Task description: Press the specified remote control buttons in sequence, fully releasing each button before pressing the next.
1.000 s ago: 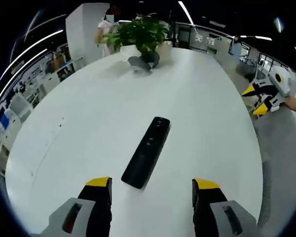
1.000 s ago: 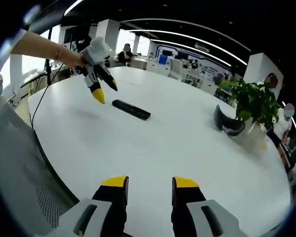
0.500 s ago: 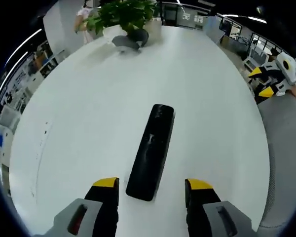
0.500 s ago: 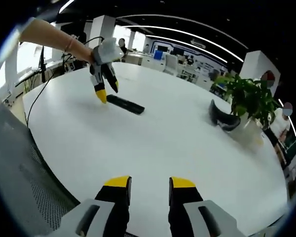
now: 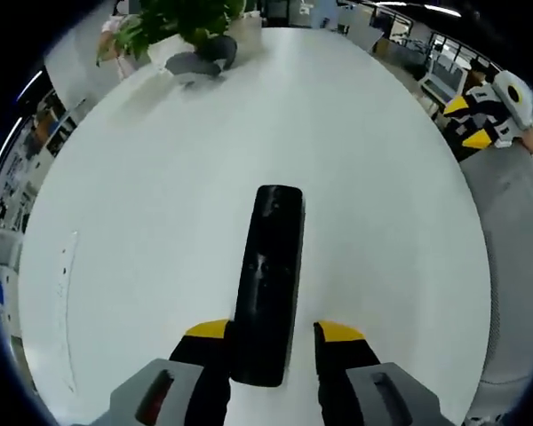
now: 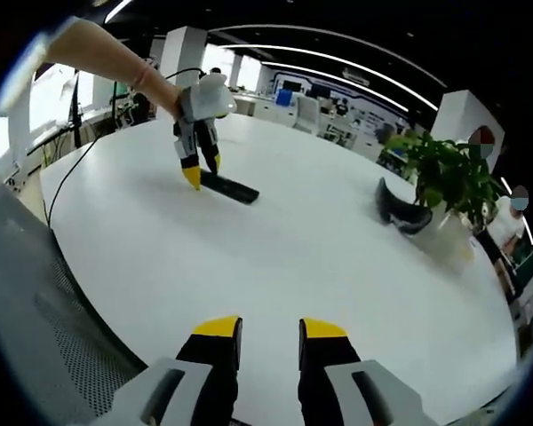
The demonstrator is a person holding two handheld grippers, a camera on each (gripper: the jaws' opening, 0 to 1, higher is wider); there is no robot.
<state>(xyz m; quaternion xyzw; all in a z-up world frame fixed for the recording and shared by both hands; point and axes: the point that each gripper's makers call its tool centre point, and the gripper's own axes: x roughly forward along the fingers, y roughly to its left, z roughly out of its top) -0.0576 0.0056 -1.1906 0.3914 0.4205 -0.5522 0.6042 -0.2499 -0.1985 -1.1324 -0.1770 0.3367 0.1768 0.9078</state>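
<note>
My left gripper [image 5: 272, 333] is down over the near end of the black remote control [image 5: 266, 282], which lies flat on the white tabletop [image 5: 142, 222] with its long axis running away from me. The yellow-tipped jaws stand apart, one on each side of the remote's near end, close against its edges; I cannot tell whether they touch it. From the right gripper view I see that same left gripper [image 6: 199, 169] tipped down at the remote [image 6: 230, 188], a hand [image 6: 164, 91] behind it. My right gripper [image 6: 269, 328] hangs near the tabletop's edge, well apart from the remote, jaws a narrow gap apart and holding nothing. A potted plant [image 6: 449, 182] and a dark curved object [image 6: 404, 216] sit at the far side
</note>
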